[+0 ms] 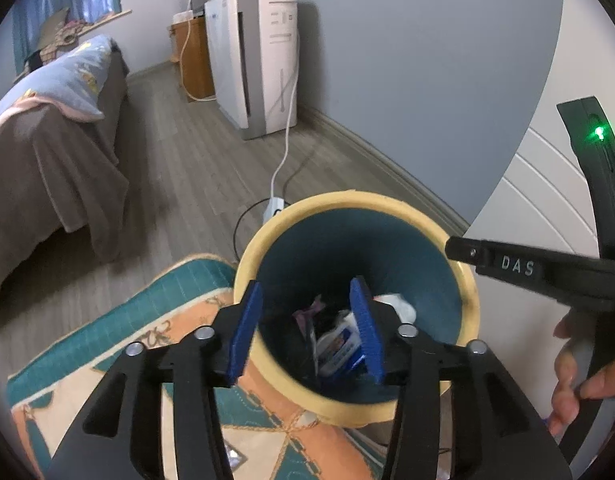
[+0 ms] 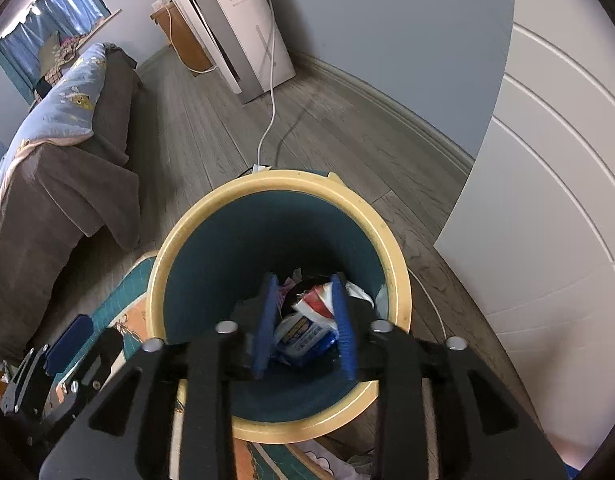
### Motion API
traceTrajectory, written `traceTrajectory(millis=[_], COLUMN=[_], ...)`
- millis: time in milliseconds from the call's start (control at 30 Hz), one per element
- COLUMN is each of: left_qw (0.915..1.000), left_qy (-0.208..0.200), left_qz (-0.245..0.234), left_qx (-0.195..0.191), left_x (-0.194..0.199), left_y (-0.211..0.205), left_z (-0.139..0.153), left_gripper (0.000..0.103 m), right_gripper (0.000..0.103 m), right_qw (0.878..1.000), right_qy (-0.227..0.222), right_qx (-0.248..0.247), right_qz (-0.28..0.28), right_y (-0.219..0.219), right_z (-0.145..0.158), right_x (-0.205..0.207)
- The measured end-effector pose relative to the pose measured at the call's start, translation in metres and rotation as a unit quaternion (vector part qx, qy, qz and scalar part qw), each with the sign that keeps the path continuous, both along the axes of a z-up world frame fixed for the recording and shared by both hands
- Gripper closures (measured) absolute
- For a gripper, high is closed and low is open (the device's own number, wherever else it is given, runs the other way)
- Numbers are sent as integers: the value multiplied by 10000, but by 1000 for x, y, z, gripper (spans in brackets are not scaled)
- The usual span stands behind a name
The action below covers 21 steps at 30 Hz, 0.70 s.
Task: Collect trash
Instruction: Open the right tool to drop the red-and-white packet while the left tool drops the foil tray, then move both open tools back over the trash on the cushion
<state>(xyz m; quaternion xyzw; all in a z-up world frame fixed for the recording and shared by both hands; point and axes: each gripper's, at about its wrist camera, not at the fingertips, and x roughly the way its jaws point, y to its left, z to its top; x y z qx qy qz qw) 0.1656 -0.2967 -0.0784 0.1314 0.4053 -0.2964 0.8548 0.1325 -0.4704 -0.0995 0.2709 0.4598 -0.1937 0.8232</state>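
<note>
- The trash bin [image 2: 279, 240] is a round bucket with a cream-yellow rim and a dark teal inside; it stands on the wood floor [image 2: 211, 136], its near edge at a patterned teal-and-orange rug [image 1: 119, 344].
- At its bottom lies a heap of trash: a white-and-blue packet [image 2: 303, 336] with printed lettering too blurred to read, a red-and-white wrapper [image 2: 319, 296], white crumpled paper [image 1: 401, 304] and a purplish scrap [image 1: 307, 316].
- The bin's depth is dark, so what lies under the packets is hard to make out.
- The left gripper [image 1: 305, 328] hangs over the bin's mouth, blue pads spread wide apart with nothing between them, only trash far below.
- The right gripper [image 2: 303, 320] points down into the bin, pads parted by a narrower gap, also empty.
- In the left view the right gripper's black body reaches in from the right, with fingers of a hand [image 1: 575, 380] on it, cut by the frame edge.
- Behind the bin: a white cable [image 2: 271, 80], a white appliance [image 1: 255, 60], a grey-covered bed [image 1: 47, 160] and a white panelled door [image 2: 547, 200].
</note>
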Motion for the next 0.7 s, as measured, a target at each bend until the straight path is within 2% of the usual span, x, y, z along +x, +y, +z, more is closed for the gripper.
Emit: traceTrajectory(millis=[33,67,133,200,300,500,700], left_qw=[10000,10000,9997,9992,9975,9945,9860], left_qy=[0,-34,-147,-296,-512,-507,-486], left_qz=[34,83,153,170,271,802,1470], left_qx=[3,29,111,208,393,437,624], left_x=[-1,-4,-9,-17,-26,-31,-42], left_y=[3,9,19,30,55,112,175], left_z=[0,2,5,10,18,30,37], left_gripper=[39,36,21,15,11,7,5], right_gripper=[67,64,41,31,18,8,6], right_qw=[10000,10000,9999,9997,9990,9968,9905], right_qy=[2,-1,-16,-43,-64,-108,-195], right_qx=[-3,-14,-74,-170,-294,-435,-675], right_qz=[15,27,66,163,318,657,1183], right_y=[1,2,5,8,19,48,88], right_z=[1,1,5,9,15,31,56], right_x=[1,1,1,3,6,11,11])
